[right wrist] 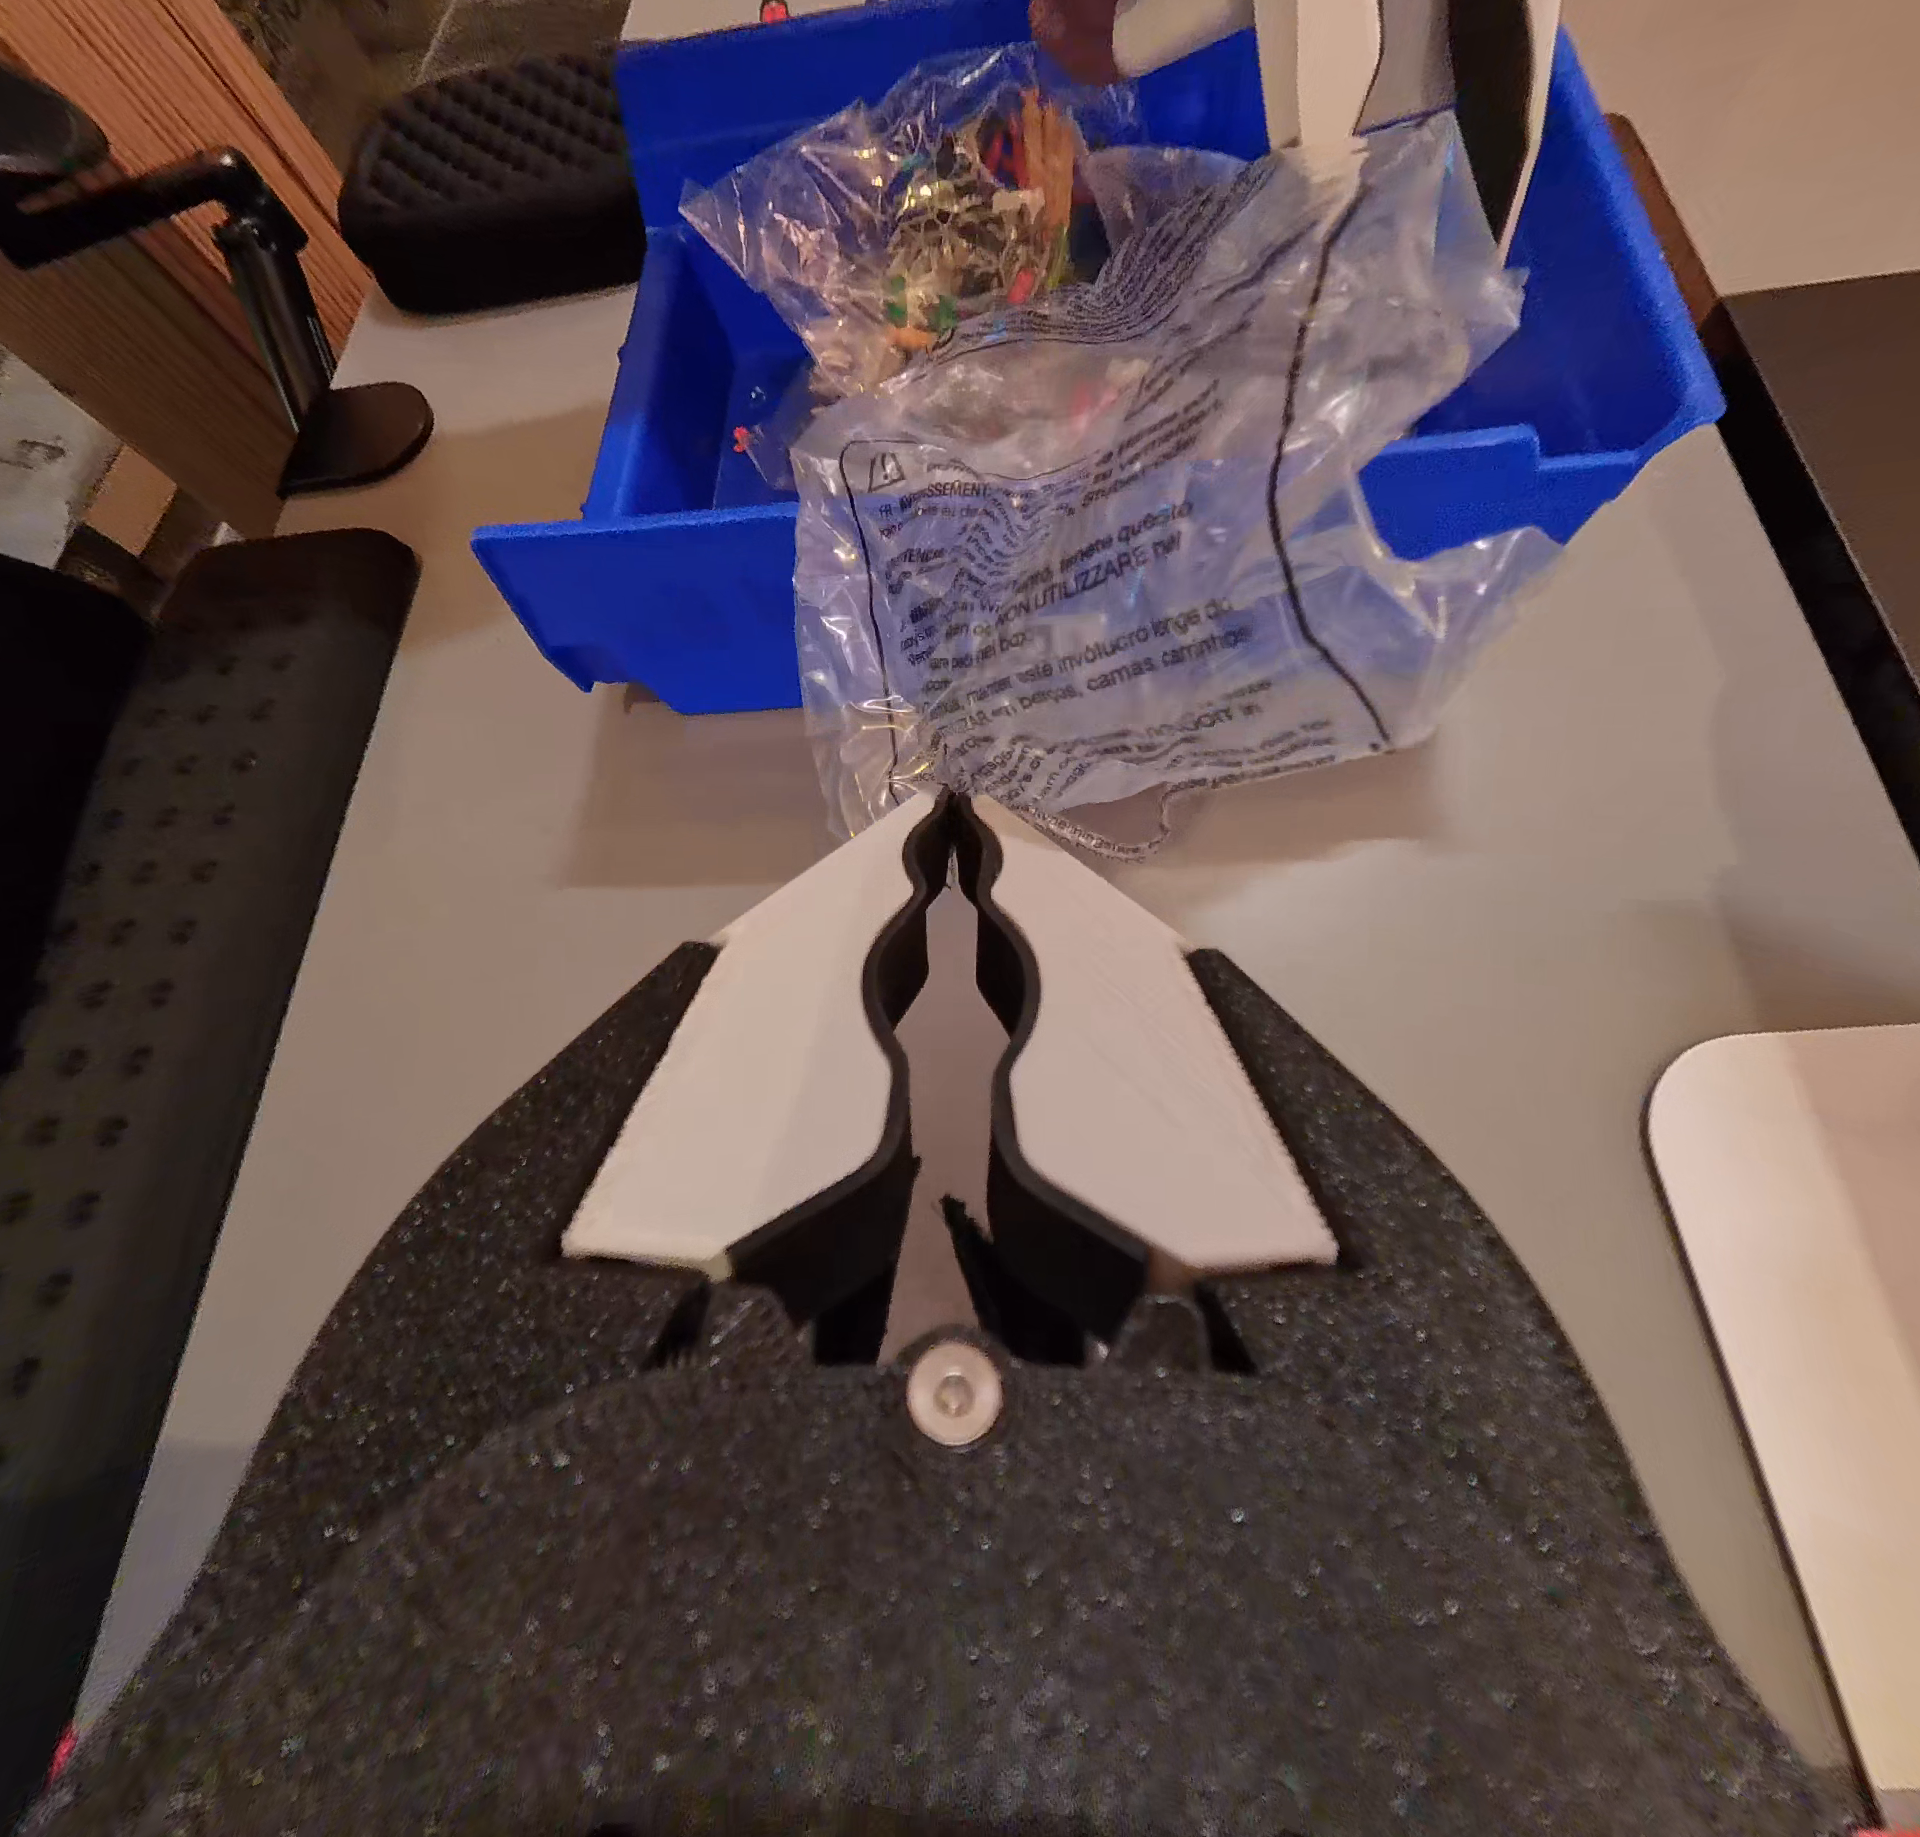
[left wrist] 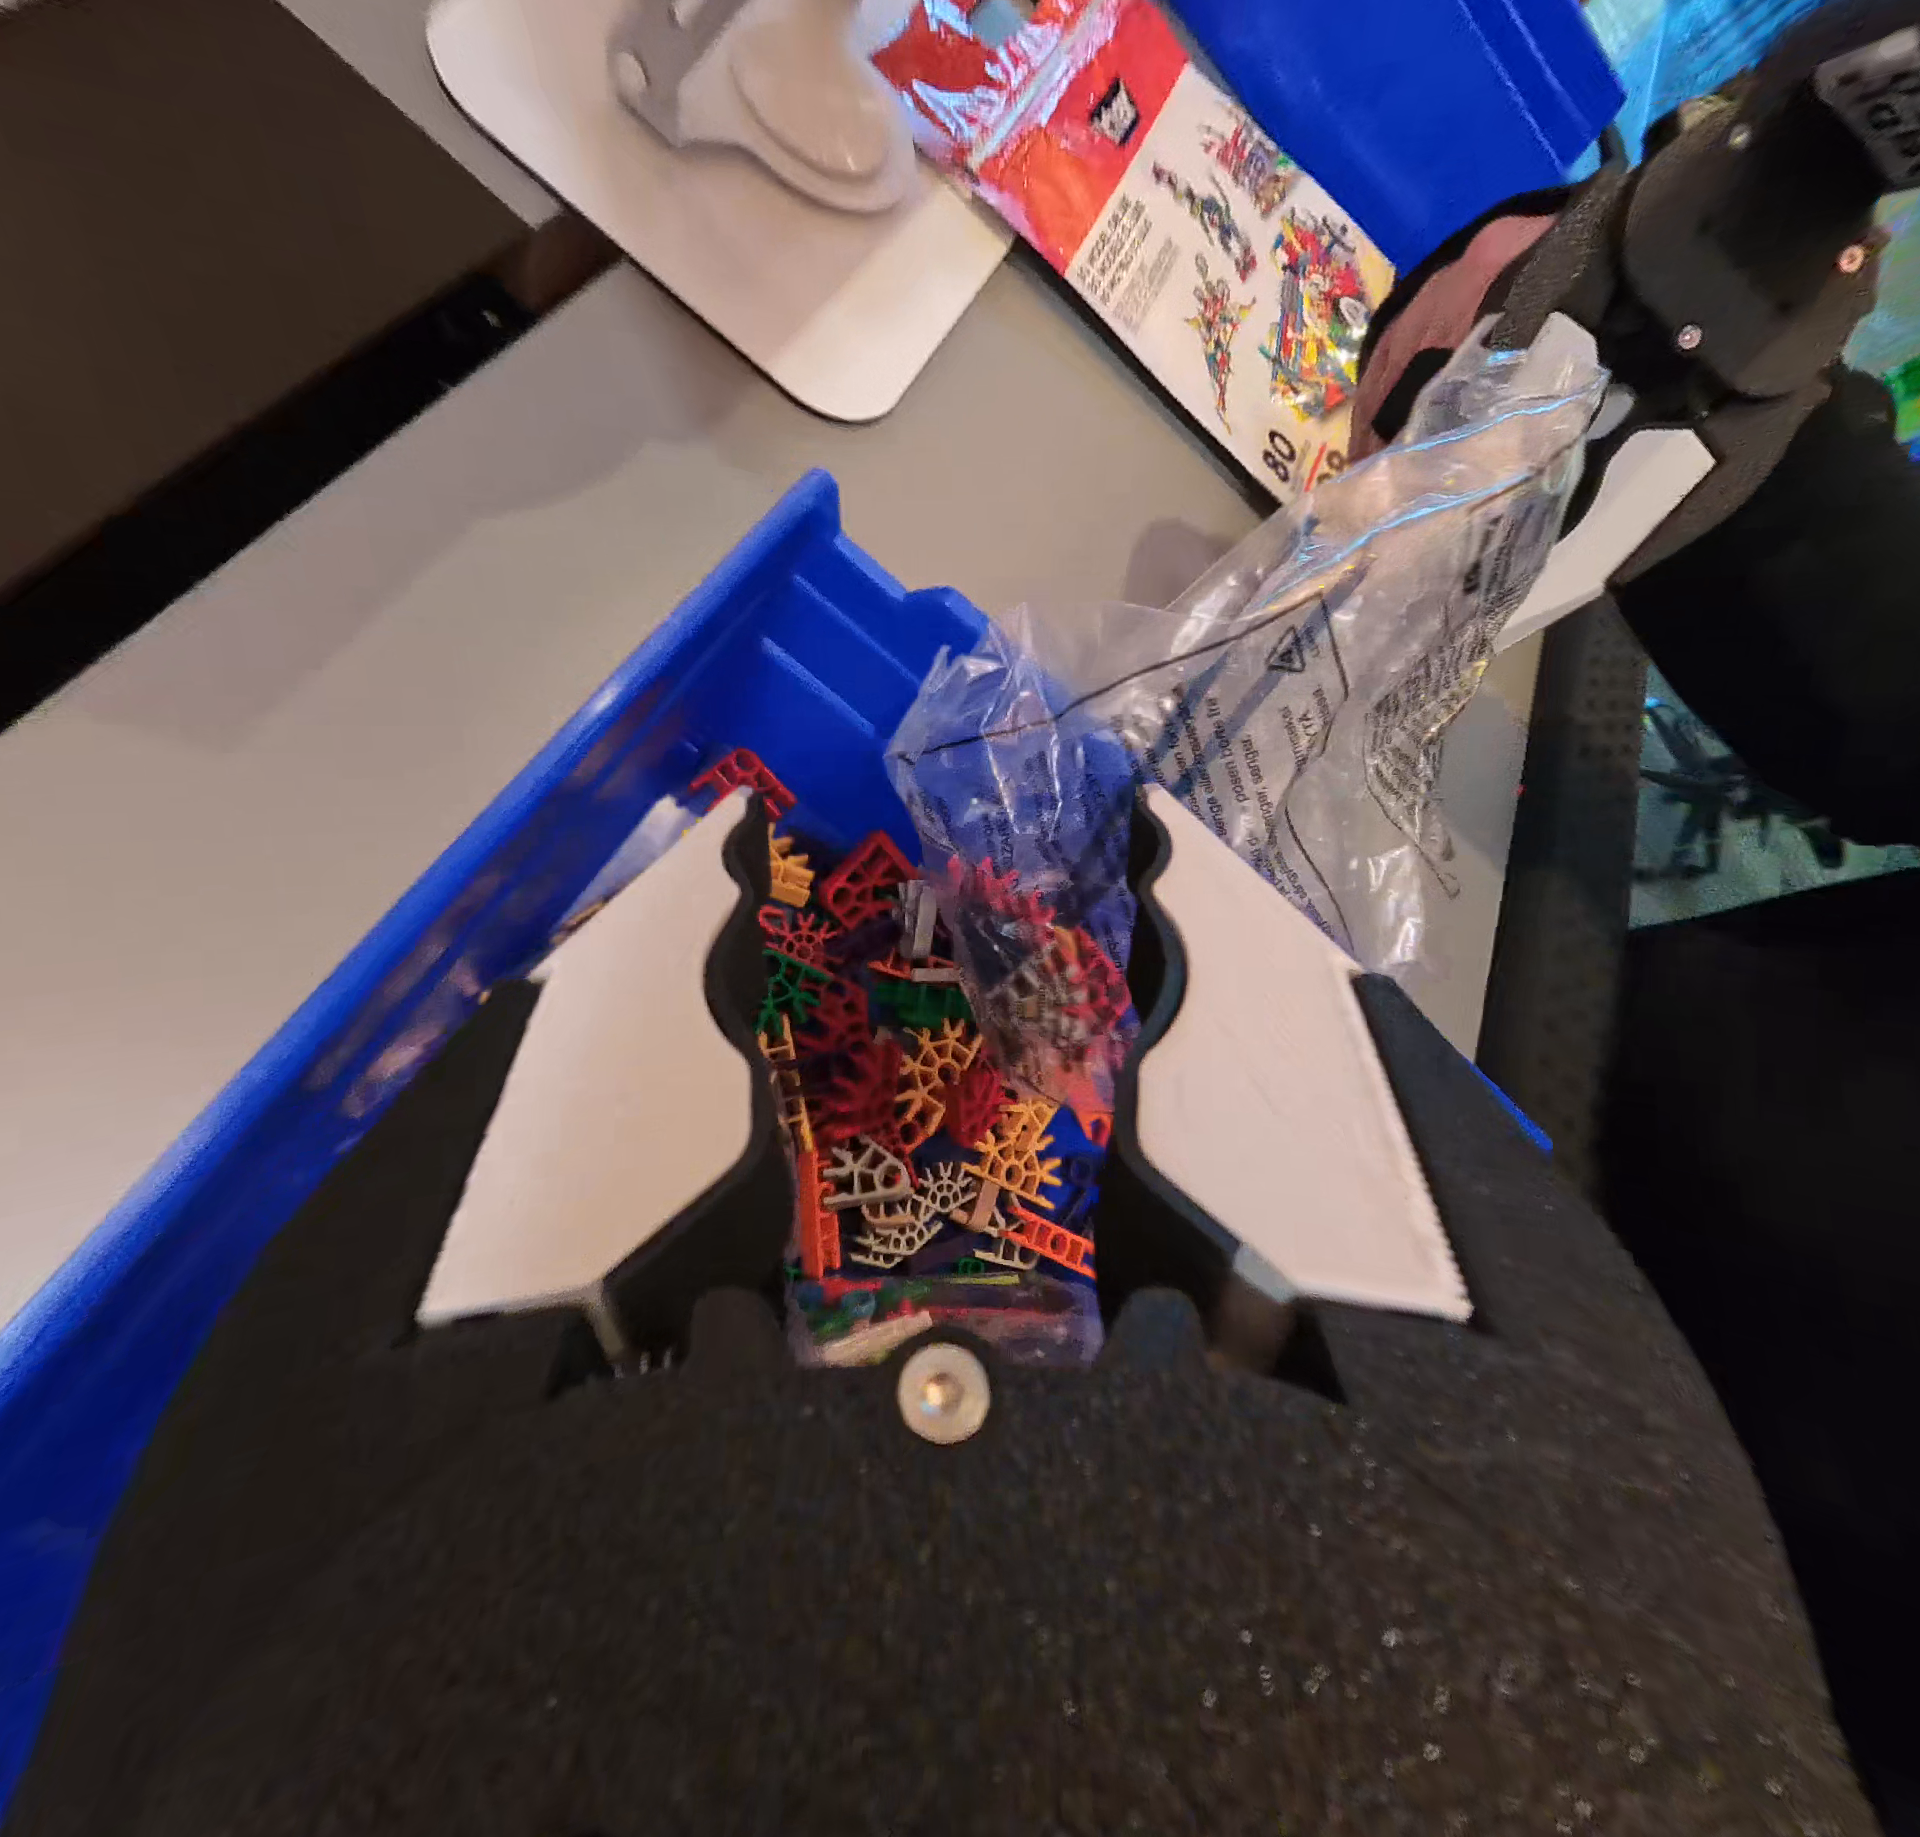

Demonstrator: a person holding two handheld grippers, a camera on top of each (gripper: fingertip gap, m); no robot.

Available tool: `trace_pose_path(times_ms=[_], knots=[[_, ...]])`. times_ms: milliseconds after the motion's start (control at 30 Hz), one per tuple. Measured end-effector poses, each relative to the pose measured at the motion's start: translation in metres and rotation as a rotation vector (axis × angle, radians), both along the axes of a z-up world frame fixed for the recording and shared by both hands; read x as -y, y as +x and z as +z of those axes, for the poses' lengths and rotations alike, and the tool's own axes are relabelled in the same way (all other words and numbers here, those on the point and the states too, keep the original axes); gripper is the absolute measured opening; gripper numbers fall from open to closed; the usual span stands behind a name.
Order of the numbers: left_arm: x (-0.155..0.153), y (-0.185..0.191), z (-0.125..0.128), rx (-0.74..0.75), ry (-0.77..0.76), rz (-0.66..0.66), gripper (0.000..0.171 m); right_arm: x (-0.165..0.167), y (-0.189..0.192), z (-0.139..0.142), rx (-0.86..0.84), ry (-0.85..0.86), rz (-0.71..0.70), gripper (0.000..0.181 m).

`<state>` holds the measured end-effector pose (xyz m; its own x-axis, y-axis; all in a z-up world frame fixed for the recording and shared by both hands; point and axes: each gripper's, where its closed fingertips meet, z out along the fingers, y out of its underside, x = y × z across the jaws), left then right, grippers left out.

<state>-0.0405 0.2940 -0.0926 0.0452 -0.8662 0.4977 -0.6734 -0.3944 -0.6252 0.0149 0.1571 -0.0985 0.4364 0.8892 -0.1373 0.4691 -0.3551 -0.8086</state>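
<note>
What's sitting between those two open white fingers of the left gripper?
In the left wrist view, the open left gripper frames a heap of colourful plastic construction pieces in the blue bin, plus the lower end of the clear plastic bag.

Left gripper (right wrist: 1382, 125) cut off by the top edge.
</note>
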Motion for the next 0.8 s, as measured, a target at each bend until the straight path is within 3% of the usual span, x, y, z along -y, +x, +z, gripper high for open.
trace_pose_path(times_ms=[100, 200, 333, 433, 633, 733, 800], knots=[[0.009, 0.009, 0.003, 0.038, -0.110, -0.030, 0.050, 0.001, 0.001, -0.005, 0.003, -0.005, -0.004, 0.000], [0.015, 0.012, -0.009, -0.001, -0.216, -0.034, 0.048, 0.002, 0.002, -0.007, 0.003, -0.007, -0.006, 0.000], [0.021, 0.017, -0.010, 0.043, -0.251, -0.046, 0.021, 0.003, 0.001, -0.006, 0.003, -0.002, -0.004, 0.000], [0.017, 0.016, -0.003, 0.079, -0.189, -0.033, 0.002, 0.003, -0.002, -0.003, -0.001, 0.006, 0.001, 0.000], [-0.016, -0.012, 0.047, 0.192, 0.019, 0.108, 0.000, -0.009, 0.001, 0.014, 0.018, 0.058, -0.045, 0.000], [-0.027, -0.033, 0.080, 0.290, 0.162, 0.197, 0.000, -0.022, 0.005, 0.035, 0.016, 0.108, -0.097, 0.000], [-0.020, -0.044, 0.100, 0.356, 0.170, 0.230, 0.000, -0.032, 0.008, 0.058, -0.003, 0.156, -0.137, 0.000]])
